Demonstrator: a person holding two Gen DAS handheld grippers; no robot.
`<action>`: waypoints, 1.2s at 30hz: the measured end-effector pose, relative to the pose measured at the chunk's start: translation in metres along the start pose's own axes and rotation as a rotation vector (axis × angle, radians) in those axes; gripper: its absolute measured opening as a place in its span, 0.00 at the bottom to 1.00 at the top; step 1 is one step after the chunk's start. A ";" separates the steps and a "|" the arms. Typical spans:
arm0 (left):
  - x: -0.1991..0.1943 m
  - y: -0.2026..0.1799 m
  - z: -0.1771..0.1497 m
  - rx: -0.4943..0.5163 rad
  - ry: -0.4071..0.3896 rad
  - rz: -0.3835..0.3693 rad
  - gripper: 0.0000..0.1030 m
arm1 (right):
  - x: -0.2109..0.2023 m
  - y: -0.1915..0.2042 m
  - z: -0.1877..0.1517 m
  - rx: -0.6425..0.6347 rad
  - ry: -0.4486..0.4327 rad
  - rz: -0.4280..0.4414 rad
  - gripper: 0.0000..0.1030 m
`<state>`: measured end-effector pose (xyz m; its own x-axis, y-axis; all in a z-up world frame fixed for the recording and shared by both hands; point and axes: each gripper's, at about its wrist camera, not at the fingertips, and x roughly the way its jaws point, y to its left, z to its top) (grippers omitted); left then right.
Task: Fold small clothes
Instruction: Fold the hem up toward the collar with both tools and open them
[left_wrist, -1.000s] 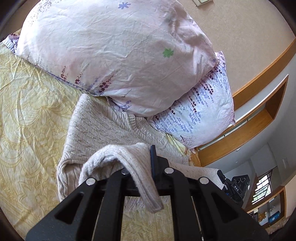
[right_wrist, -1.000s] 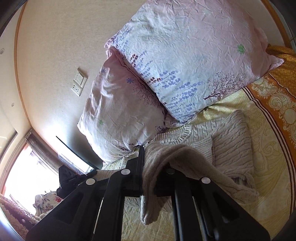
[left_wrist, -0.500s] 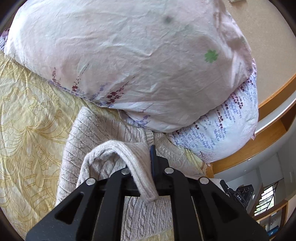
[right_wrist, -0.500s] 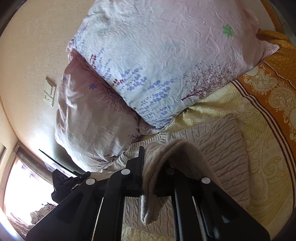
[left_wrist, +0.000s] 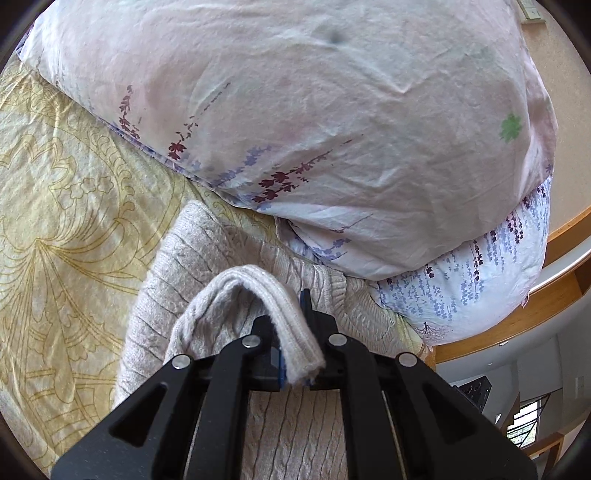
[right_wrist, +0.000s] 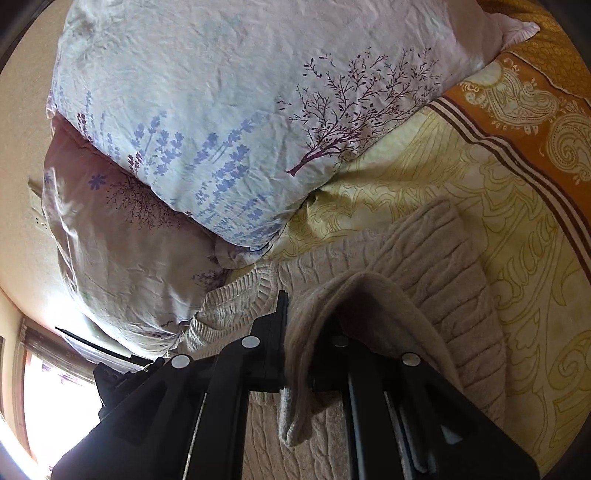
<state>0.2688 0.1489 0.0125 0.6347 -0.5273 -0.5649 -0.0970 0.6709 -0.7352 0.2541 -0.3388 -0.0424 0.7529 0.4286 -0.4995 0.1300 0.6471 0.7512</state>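
**Bed scene: both grippers carry a sweater hem toward the pillows**

Yellow patterned bedspread (left_wrist: 70, 236) fills the surface, seen from two cameras mounted on hand-held grippers.

Nearest the left camera, the left gripper (left_wrist: 295, 354) has its jaws pinched narrow on a thick folded edge of the beige knit sweater (left_wrist: 229, 295); the fabric arches up and away toward 10 o'clock. Beneath it, the rest of the sweater lies flat on the bed, its ribbed collar (left_wrist: 332, 284) at 1 o'clock, just beyond the jaws.

Nearest the right camera, the right gripper (right_wrist: 297, 350) likewise clamps a sweater edge, which drapes away toward 2 o'clock. The collar sits at 10 o'clock.

Judging from this, the lifted edge likely needs laying down near the collar.

Beyond, at 12 o'clock, two floral pillows (left_wrist: 295, 129) rest stacked against the wall.
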 end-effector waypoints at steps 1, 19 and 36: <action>0.003 0.002 0.002 -0.011 0.000 0.001 0.06 | 0.002 0.001 0.002 0.000 0.002 0.002 0.08; 0.032 -0.004 0.017 -0.067 0.018 0.014 0.35 | 0.020 -0.001 0.025 0.232 0.041 0.122 0.67; -0.032 0.013 0.035 0.028 -0.047 0.146 0.71 | -0.047 -0.021 0.022 0.110 -0.113 -0.180 0.58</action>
<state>0.2742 0.1932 0.0347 0.6508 -0.3982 -0.6465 -0.1701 0.7534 -0.6352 0.2300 -0.3863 -0.0247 0.7781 0.2353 -0.5824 0.3329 0.6317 0.7001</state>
